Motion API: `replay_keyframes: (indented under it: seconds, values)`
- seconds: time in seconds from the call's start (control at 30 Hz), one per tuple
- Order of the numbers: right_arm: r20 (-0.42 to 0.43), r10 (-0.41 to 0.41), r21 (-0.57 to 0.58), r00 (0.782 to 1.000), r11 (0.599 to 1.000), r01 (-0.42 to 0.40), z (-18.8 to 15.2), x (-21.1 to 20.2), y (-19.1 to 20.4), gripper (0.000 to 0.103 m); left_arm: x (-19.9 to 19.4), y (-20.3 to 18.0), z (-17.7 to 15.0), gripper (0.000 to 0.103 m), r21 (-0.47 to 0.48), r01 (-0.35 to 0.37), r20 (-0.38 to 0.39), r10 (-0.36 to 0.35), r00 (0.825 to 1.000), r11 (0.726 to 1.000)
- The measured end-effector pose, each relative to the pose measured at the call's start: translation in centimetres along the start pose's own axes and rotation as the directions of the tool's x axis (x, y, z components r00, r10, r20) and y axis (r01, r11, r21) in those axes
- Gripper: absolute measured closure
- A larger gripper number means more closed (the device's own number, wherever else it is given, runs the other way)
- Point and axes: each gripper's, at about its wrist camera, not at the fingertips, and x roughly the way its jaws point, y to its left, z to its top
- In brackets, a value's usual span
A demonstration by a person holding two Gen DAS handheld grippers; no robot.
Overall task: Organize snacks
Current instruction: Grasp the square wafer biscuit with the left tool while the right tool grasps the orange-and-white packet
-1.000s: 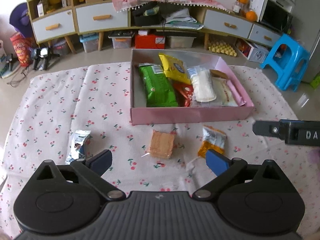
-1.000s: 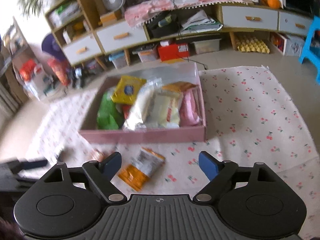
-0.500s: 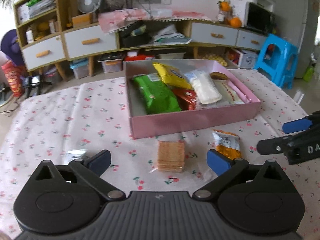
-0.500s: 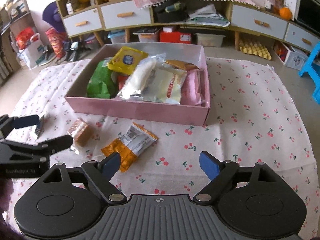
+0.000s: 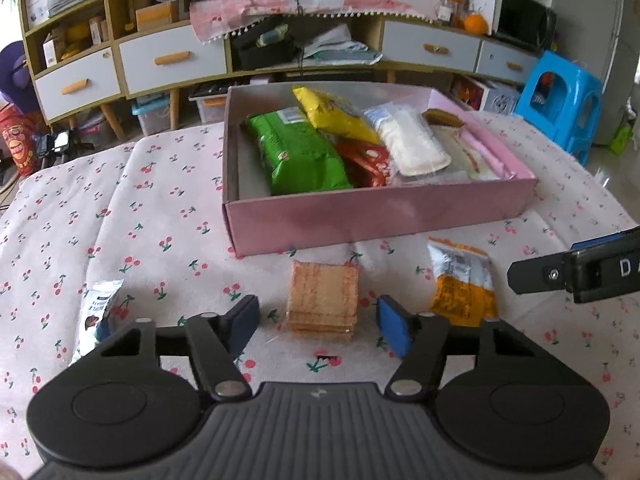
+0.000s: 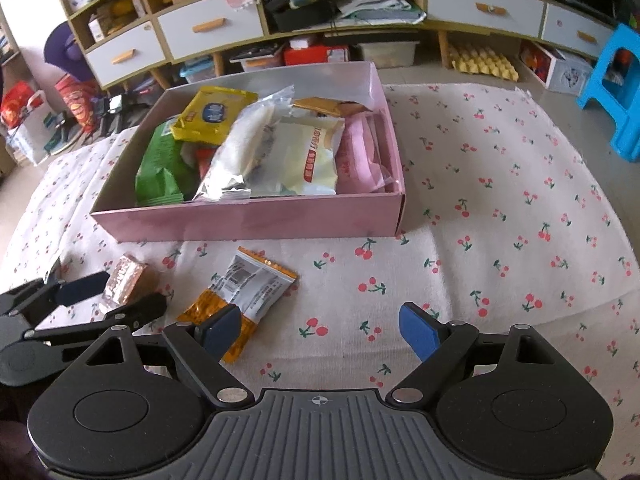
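The left claw (image 5: 318,320) stands wide and empty, its pads either side of the wafer pack (image 5: 322,301), which lies flat on the cherry-print cloth (image 5: 160,208) just in front of the pink box (image 5: 380,216). No pad touches the wrapper as far as the left view shows. The right claw (image 6: 320,334) is also wide and holds nothing; its left pad sits over the near, orange end of the orange packet (image 6: 244,294), which lies slantwise on the cloth near the box's front wall. A third snack, a small white sachet (image 5: 96,316), lies well off to the left. The box already carries a green bag (image 5: 296,156), a yellow bag (image 5: 332,114) and several pale packs. The wafer pack looks light, and stiff as a block, but brittle: clear film over stacked biscuit that would likely crack under a hard squeeze. Its long side edges seem the best hold, pads square on the stack and closed gently, since the film may be slick. The orange packet looks soft, thin and crinkly, with loose contents that would probably shift, so it should bend if lifted by one end; a pinch across its middle or on a sealed edge seems safer.
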Motion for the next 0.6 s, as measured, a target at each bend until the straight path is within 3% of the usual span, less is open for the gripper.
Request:
replay_keyframes:
  seconds: [0.1,0.27,0.4,0.6]
  values:
    - [-0.007,-0.003,0.015,1.0,1.0,0.003,0.2,0.5,0.2,0.015,-0.3,0.3,-0.1,0.044,-0.005,-0.001,-0.004,0.001,1.0,1.0]
    - [-0.02,0.007,0.054,1.0,0.999,-0.006,0.4,1.4,0.6,0.015,-0.5,0.9,0.3,0.062,-0.034,-0.005,-0.022,0.004,1.0,0.999]
    - [-0.035,0.052,0.125,0.998,0.991,-0.048,0.7,2.1,0.7,0.015,-0.7,1.5,0.7,0.065,-0.066,-0.014,-0.043,0.011,0.999,0.998]
    - [-0.019,0.042,0.14,0.999,0.989,-0.038,1.0,2.8,2.0,0.015,-1.0,2.3,1.0,0.067,-0.103,-0.043,-0.075,0.035,0.997,0.994]
